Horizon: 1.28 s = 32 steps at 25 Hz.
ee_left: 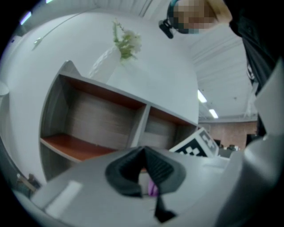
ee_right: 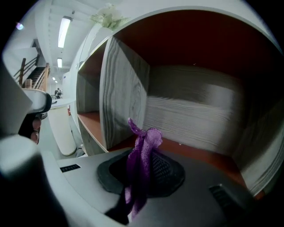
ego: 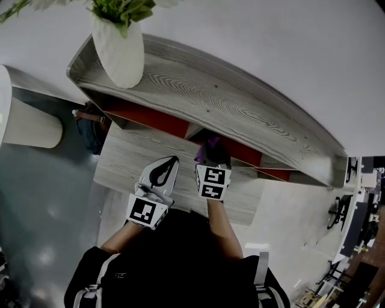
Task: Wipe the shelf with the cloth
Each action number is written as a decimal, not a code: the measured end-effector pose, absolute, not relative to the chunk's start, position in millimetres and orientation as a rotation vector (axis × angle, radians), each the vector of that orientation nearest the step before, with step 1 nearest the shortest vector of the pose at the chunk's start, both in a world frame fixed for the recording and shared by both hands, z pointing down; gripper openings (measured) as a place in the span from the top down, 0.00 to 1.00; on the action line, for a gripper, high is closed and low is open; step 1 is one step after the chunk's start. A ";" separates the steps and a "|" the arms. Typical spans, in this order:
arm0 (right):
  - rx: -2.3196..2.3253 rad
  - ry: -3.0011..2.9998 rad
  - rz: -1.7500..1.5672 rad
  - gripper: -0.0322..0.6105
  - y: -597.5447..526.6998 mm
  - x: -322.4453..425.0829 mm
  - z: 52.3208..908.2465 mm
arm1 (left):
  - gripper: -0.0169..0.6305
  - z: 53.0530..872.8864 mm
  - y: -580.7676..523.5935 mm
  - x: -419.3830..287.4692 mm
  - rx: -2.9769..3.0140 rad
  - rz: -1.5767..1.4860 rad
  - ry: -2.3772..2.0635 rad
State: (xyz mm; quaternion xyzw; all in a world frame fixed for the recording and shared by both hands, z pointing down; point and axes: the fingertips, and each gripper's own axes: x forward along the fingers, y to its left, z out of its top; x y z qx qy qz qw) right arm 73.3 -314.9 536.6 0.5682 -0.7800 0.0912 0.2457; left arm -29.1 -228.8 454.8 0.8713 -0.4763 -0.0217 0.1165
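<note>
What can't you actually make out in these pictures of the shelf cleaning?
1. Head view: the shelf top hides the inside of the compartment that the cloth reaches into.
2. Right gripper view: the body of the right gripper hides whether the cloth touches the board.
3. Head view: the upper edge cuts off the plant.

Shelf (ego: 228, 102): grey wood grain, matt; inner boards reddish-brown, smooth. Cloth (ee_right: 143, 148): purple, coarse open weave. Vase (ego: 120, 51): white, matt. Right gripper (ee_right: 141, 170): matt grey plastic.
</note>
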 end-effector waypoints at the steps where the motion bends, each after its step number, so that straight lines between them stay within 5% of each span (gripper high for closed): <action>1: 1.536 -2.140 0.242 0.87 -315.0 66.7 536.8 | 0.97 453.9 -226.7 -30.9 2.550 -0.069 -1.400; 18: 1.381 -2.348 0.221 0.87 -304.5 31.3 523.9 | 0.97 428.2 -217.3 -12.3 2.648 -0.110 -1.338; 32: 2.100 -1.874 0.203 0.87 -292.1 233.0 478.6 | 0.97 418.5 -214.4 39.4 2.736 -0.122 -1.156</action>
